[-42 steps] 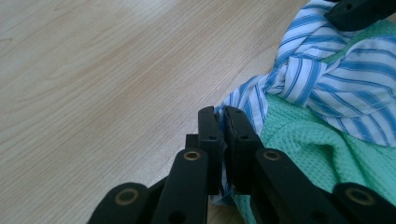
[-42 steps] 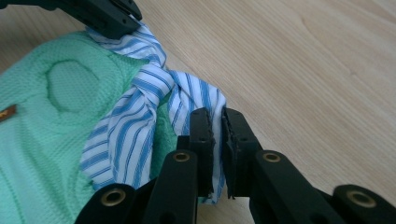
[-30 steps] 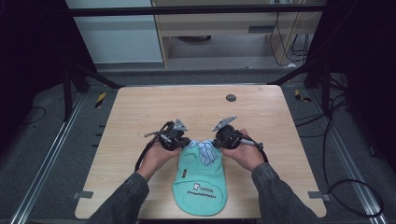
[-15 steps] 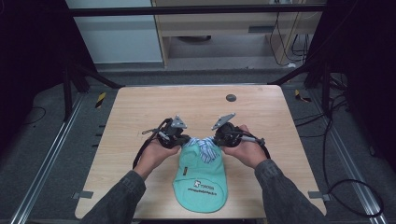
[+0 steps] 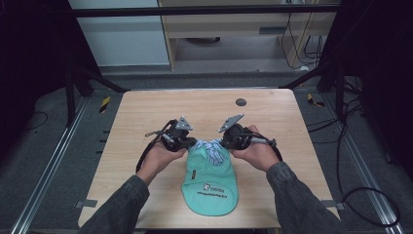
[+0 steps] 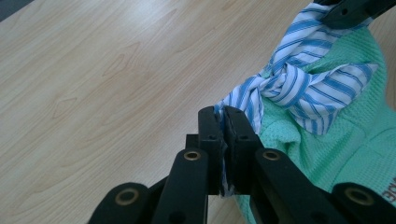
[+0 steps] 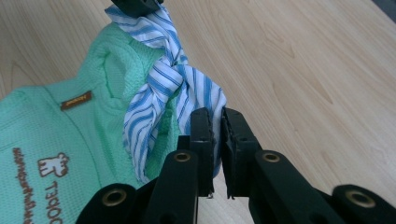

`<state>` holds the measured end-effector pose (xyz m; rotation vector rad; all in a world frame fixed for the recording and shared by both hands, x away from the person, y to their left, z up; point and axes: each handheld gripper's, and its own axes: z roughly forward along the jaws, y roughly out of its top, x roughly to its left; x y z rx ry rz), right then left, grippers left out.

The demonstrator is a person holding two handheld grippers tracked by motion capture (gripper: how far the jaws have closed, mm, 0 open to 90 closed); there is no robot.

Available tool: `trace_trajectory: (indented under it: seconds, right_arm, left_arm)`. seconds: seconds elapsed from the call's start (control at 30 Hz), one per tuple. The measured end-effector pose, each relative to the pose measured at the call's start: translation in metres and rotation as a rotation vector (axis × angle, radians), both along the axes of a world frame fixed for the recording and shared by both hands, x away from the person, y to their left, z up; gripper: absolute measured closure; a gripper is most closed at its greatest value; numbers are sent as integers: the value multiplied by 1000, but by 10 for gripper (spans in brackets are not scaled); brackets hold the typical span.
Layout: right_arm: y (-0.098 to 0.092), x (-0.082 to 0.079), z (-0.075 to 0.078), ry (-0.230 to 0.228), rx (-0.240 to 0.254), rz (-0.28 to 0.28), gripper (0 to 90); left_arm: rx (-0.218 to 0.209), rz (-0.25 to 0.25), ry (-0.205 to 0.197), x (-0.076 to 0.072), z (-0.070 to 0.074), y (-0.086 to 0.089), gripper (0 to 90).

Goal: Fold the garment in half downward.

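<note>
A mint-green knit garment [image 5: 209, 187] with a printed logo lies on the wooden table [image 5: 146, 112], its bottom hem toward the front edge. At its neck sits a blue-and-white striped cloth [image 5: 210, 148] tied in a knot. My left gripper [image 5: 191, 145] is shut on the left end of the striped cloth [image 6: 303, 88], which is pinched between its pads [image 6: 224, 116]. My right gripper [image 5: 222, 144] is shut on the other end of the striped cloth [image 7: 163, 79], close beside the knot [image 7: 217, 116]. The two grippers face each other across the garment's neck [image 7: 107, 60].
A small dark round disc [image 5: 240, 102] lies on the table toward the far right. Bare wood stretches to the left [image 6: 93, 79] and right [image 7: 303, 70] of the garment. Dark frame posts, cables and shelving stand around and behind the table.
Both hands have shifted slightly away from the front edge, the right one rising a little. The garment's neck and striped cloth came along with them; both grips are unchanged.
</note>
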<state>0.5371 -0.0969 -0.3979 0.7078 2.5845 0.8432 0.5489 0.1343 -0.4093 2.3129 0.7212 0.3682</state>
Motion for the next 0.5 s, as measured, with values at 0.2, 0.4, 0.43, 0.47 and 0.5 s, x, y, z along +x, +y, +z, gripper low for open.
trace_trajectory:
  seconds: [0.2,0.4,0.43,0.47,0.5]
  right_arm:
    - [1,1,9,-19,-3,6,836]
    - [0,1,16,-31,-9,10,837]
    - [0,0,18,-32,-8,10,837]
    - [0,0,19,-36,-8,11,838]
    - [-1,0,21,-37,-10,11,838]
  left_arm:
    - [2,1,-16,1,9,0,865]
    - [-6,2,-31,3,16,-2,865]
    - [-8,2,-34,3,17,-2,865]
    - [-5,1,-34,4,18,-2,865]
    - [-9,6,-36,4,19,-2,865]
